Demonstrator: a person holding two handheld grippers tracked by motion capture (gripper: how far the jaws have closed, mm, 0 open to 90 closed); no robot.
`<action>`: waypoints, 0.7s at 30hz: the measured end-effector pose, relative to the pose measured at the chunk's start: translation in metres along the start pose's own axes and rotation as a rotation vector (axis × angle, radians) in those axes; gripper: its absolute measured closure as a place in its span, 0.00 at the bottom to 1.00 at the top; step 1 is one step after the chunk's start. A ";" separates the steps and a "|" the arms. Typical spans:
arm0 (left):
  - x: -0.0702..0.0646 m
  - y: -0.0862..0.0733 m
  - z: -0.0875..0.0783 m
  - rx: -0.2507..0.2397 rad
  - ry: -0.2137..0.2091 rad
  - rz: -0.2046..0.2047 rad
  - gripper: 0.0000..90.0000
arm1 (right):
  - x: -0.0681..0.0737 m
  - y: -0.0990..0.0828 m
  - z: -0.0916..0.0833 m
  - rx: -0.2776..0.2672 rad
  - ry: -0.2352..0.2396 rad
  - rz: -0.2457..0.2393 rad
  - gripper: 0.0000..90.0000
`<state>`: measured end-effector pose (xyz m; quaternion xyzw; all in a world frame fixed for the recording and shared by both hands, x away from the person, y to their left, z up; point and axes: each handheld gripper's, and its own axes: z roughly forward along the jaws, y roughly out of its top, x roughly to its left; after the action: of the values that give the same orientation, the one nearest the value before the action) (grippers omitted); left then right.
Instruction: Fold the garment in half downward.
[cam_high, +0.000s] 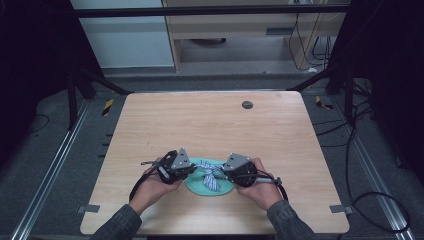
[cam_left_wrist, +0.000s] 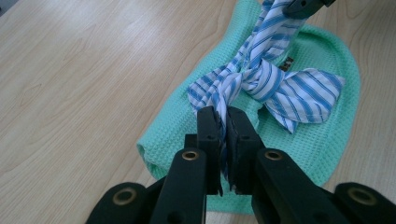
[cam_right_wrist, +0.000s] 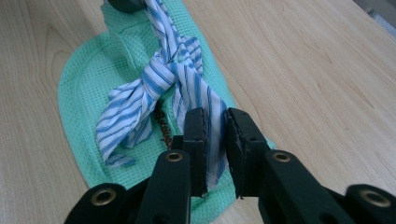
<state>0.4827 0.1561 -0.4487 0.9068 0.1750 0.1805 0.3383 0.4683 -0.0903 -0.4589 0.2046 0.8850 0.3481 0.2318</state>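
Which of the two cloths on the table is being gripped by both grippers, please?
The blue-and-white striped cloth, knotted in the middle; each gripper clamps one end. The green waffle-weave cloth lies flat beneath it, ungripped.

Dark grey sleeves, black grippers with brass-ringed holes, grey three-cornered top plates, black trailing cables

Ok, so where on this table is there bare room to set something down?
The whole far half of the table is bare except for a small dark disc near the far right. The left and right strips beside the hands are bare too. It is crowded at the near middle: both tongs hold the striped cloth knotted over the green towel.
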 end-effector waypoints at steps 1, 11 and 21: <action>0.000 0.000 0.000 0.000 0.001 0.002 0.95 | -0.001 0.000 0.000 0.000 0.004 0.004 0.84; 0.002 0.003 -0.002 -0.008 0.003 0.001 0.95 | -0.006 0.009 0.006 0.012 0.039 0.037 0.68; 0.005 0.004 -0.006 -0.028 0.003 -0.013 0.95 | -0.011 0.015 0.018 0.062 0.085 0.059 0.69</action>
<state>0.4853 0.1582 -0.4409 0.9006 0.1789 0.1818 0.3520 0.4900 -0.0767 -0.4567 0.2226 0.8981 0.3356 0.1771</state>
